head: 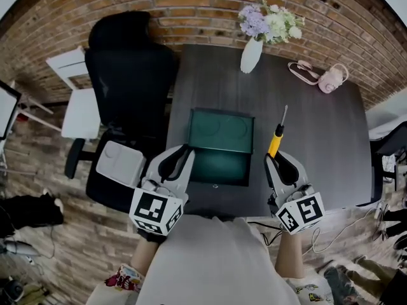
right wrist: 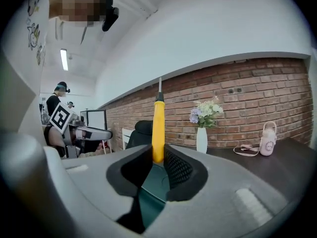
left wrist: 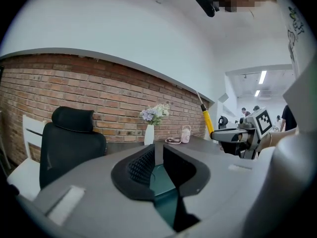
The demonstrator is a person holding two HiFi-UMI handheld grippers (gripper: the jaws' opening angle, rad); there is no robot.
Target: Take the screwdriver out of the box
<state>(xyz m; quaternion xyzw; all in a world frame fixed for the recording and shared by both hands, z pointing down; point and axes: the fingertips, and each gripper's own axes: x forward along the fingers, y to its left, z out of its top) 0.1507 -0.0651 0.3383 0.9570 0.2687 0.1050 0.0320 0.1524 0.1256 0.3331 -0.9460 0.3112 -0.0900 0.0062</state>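
Presently clamping the screwdriver (head: 276,138) in the right claw (head: 273,157), pads pressed on both sides of the lower yellow handle (right wrist: 158,128), shaft standing roughly upright with a slight tilt as read from the left gripper view. Holding the tool raised just to the right of the open green box (head: 221,131) on the dark counter (head: 318,145), outside the box's outline from the head view. Left claw (head: 183,152) near the box's left edge, jaws slightly apart, nothing between them, only green box visible through the gap.

Judged: removal essentially achieved, with a safe set-down or a steady hold clear of the box left to do.

Recommendations for the step in hand:
- Maintain firm clamp pressure, because the grip sits low on the handle and the long shaft above gives leverage for tipping.
- Carry toward bare counter at the right, well apart from the box wall, the vase of flowers (head: 251,56) and the pink item (head: 331,80) at the far edge.
- Lay the handle flat before releasing, to limit rolling.
- Hold the left claw off the lid unless the box needs steadying.
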